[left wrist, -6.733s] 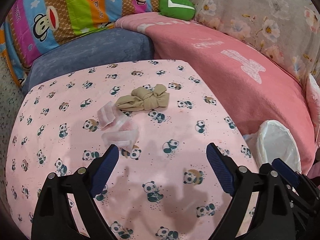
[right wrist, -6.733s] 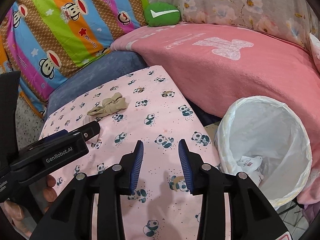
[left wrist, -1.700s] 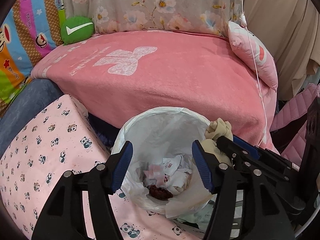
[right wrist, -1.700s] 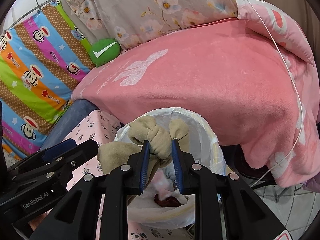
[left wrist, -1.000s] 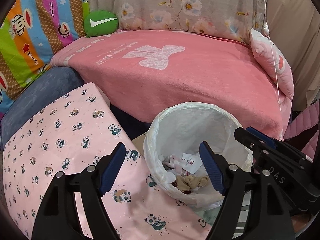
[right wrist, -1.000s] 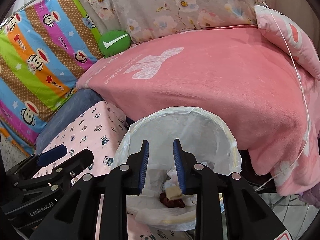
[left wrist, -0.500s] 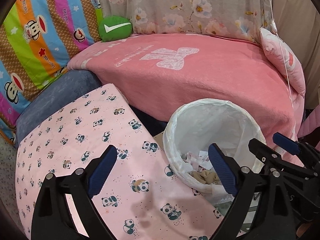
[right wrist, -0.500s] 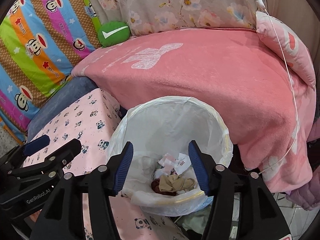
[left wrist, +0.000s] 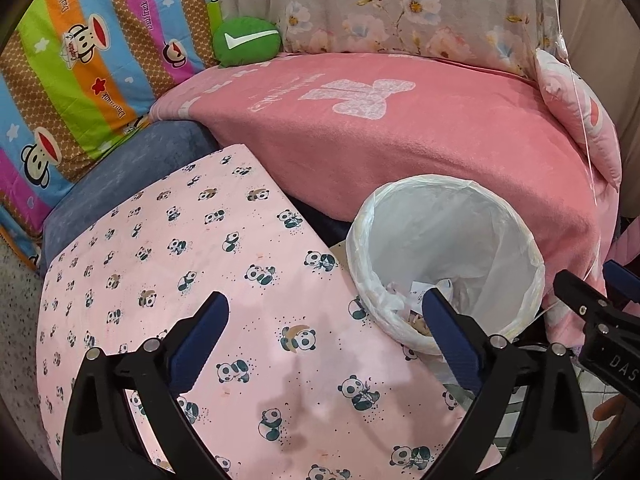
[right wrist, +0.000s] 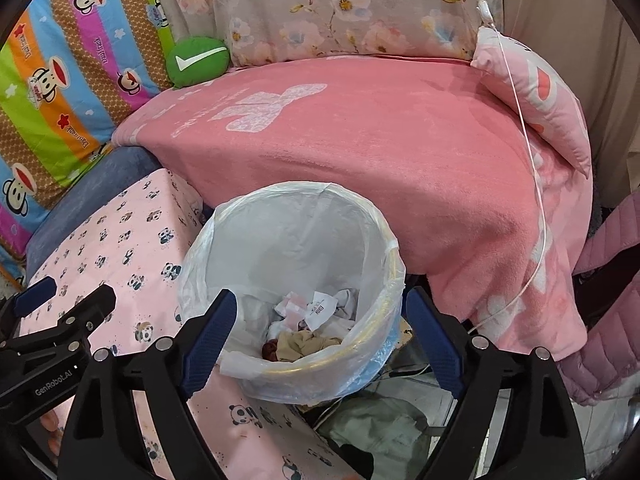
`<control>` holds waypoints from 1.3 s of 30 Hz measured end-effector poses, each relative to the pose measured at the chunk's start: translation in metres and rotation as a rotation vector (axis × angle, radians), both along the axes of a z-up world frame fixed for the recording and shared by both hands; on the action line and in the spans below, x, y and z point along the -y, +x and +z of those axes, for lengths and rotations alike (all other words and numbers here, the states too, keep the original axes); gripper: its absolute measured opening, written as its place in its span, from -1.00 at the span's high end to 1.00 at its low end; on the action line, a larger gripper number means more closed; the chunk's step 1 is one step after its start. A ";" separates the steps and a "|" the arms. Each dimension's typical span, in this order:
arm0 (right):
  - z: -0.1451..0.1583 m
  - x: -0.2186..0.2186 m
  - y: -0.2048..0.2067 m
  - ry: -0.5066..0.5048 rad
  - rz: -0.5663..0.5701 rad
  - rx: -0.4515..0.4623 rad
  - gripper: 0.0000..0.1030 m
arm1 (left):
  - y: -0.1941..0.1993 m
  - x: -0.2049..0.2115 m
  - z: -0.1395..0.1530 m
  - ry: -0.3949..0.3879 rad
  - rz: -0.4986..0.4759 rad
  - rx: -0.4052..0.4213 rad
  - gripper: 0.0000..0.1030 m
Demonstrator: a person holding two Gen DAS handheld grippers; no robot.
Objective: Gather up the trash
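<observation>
While the right gripper (right wrist: pixel 318 326) hangs over the bin (right wrist: pixel 390 264), jaws just spread wide w/ nothing between, the knotted tan cloth (right wrist: pixel 306 344) lies at the bottom below the fingertips, beside crumpled paper (right wrist: pixel 316 306). Left gripper (left wrist: pixel 324 322), also just widened & empty, sits over the smooth panda-print cloth (left wrist: pixel 200 248). Bin round, thin crinkly plastic liner.

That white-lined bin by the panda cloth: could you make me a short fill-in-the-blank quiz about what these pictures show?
1. The beige knotted rag lies inside the ____.
2. The bin is lined with a white plastic ____.
3. The right gripper has just been opening, and its jaws now hold ____.
4. The cloth under the left gripper is printed with ____.

Missing words: bin; bag; nothing; pandas
</observation>
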State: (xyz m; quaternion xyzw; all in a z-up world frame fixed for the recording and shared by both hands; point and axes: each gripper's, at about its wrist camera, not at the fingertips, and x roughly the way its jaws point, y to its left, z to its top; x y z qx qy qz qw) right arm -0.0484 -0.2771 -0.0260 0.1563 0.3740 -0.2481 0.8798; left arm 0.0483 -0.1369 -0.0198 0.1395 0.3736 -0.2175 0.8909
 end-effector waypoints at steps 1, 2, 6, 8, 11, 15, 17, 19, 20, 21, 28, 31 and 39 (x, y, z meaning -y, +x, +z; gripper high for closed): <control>-0.003 -0.002 -0.002 -0.001 0.010 -0.017 -0.68 | 0.000 -0.001 -0.001 0.000 0.003 -0.003 -0.81; -0.002 0.000 -0.002 -0.003 0.011 -0.019 -0.68 | 0.000 -0.001 -0.002 0.001 0.005 -0.006 -0.81; -0.004 -0.004 -0.005 -0.034 0.027 -0.042 -0.90 | -0.002 -0.001 -0.002 0.007 0.007 -0.002 -0.81; -0.004 -0.009 -0.005 -0.067 0.022 -0.058 -0.92 | -0.002 -0.001 -0.002 0.007 0.006 -0.003 -0.81; -0.001 -0.015 -0.007 -0.087 0.022 -0.061 -0.92 | -0.004 -0.001 -0.002 0.007 0.003 -0.001 -0.82; -0.001 -0.015 -0.008 -0.088 0.028 -0.062 -0.92 | -0.006 -0.001 -0.001 0.011 0.006 0.002 -0.82; 0.000 -0.014 -0.008 -0.087 0.033 -0.065 -0.92 | -0.007 0.000 -0.001 0.013 0.007 0.004 -0.82; 0.001 -0.013 -0.007 -0.087 0.038 -0.071 -0.92 | -0.007 0.000 0.000 0.017 0.010 0.005 -0.82; 0.003 -0.014 -0.006 -0.088 0.040 -0.074 -0.92 | -0.008 -0.001 0.001 0.017 0.012 0.007 -0.82; 0.003 -0.015 -0.005 -0.087 0.042 -0.075 -0.92 | -0.008 -0.001 0.002 0.017 0.014 0.007 -0.82; 0.005 -0.018 -0.006 -0.091 0.051 -0.079 -0.92 | -0.012 0.005 0.001 0.031 -0.001 -0.007 -0.82; 0.002 -0.020 -0.004 -0.095 0.053 -0.084 -0.92 | -0.014 0.006 0.001 0.039 -0.003 -0.004 -0.82; 0.002 -0.019 -0.005 -0.103 0.046 -0.091 -0.92 | -0.015 0.005 0.001 0.048 0.011 -0.009 -0.82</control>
